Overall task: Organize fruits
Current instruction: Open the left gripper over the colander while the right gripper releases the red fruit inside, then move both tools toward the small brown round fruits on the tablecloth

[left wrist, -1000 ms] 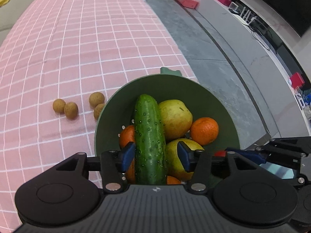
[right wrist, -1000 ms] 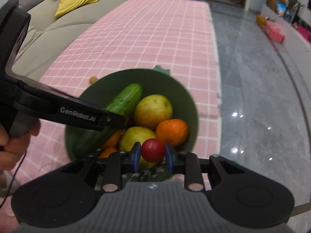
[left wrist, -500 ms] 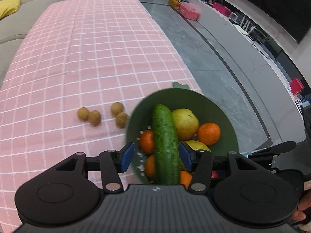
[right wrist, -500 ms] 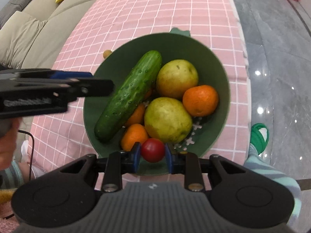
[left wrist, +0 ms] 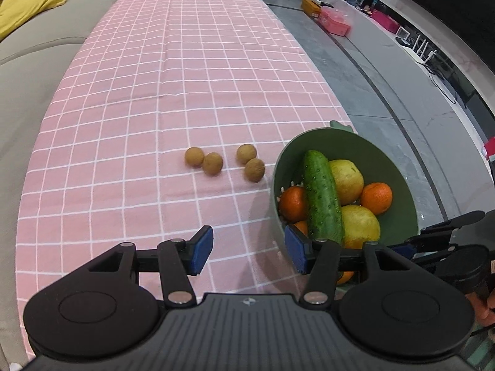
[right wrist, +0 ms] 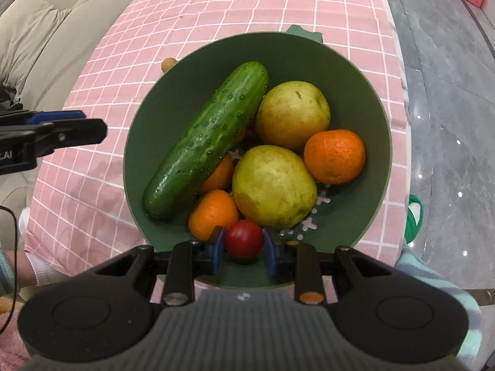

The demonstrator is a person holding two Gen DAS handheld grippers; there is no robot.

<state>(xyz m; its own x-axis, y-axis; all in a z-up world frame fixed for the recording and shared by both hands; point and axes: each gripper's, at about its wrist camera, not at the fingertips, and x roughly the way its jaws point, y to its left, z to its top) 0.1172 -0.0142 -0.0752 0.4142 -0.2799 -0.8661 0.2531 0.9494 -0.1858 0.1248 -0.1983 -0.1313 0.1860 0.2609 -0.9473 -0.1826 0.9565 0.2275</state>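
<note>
1. Two tools in my views: my right tool (right wrist: 243, 244) has its blue pads pressed against a small red fruit (right wrist: 243, 238) (a cherry tomato, by the look), held just over the near rim of the green bowl (right wrist: 355, 71).
2. My left tool (left wrist: 249, 252) is spread wide with nothing between its pads, hanging over the pink checked cloth on the bench (left wrist: 191, 71), just left of the bowl (left wrist: 399, 179).
3. In the bowl lie a cucumber (right wrist: 207, 139), two yellow-green pears (right wrist: 292, 114) (right wrist: 273, 185) and several oranges; one orange (right wrist: 334, 156) rests against the right wall.
4. Four small brown round fruits (left wrist: 225, 161) sit on the cloth left of the bowl, in two touching pairs.
5. A beige sofa (left wrist: 37, 52) runs along the bench's left side.
</note>
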